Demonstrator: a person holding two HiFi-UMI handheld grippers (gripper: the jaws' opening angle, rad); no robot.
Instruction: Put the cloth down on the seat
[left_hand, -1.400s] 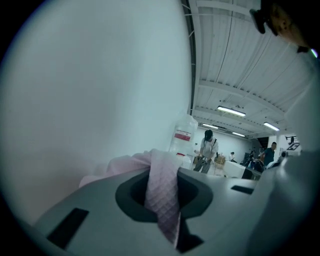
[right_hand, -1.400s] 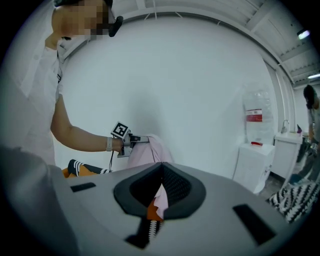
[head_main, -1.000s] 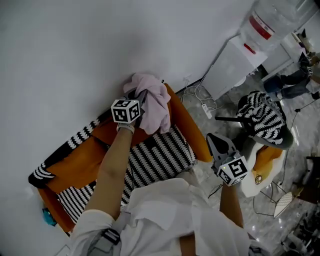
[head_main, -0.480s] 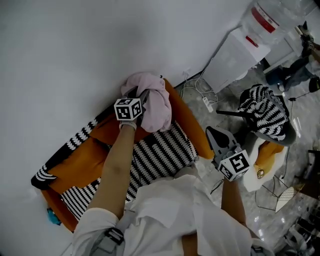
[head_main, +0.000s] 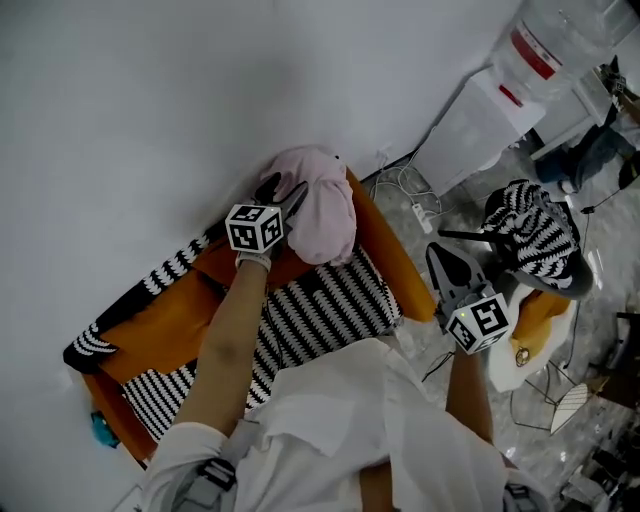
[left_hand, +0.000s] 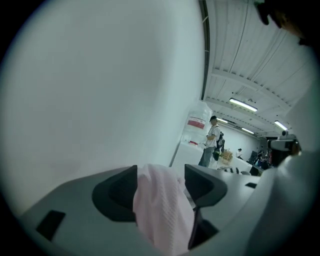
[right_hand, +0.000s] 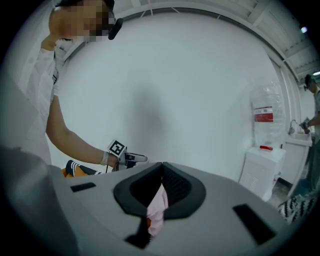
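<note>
As the left gripper's (head_main: 285, 192) fingers open around it, the crumpled pink cloth (head_main: 325, 205) sits on the orange sofa's (head_main: 385, 250) back corner, above its striped seat (head_main: 320, 315); the right gripper (head_main: 436, 255), fingers together, hangs well away.

We find the striped seat (head_main: 330, 310) open from the front; the wall (head_main: 150, 100) closes the back, the orange armrest (head_main: 385, 250) the right side (the cloth (head_main: 325, 205) fills that corner). Beyond, cables (head_main: 395, 185), a water dispenser (head_main: 480, 120) and a chair (head_main: 535, 235) crowd the floor (head_main: 465, 210).
</note>
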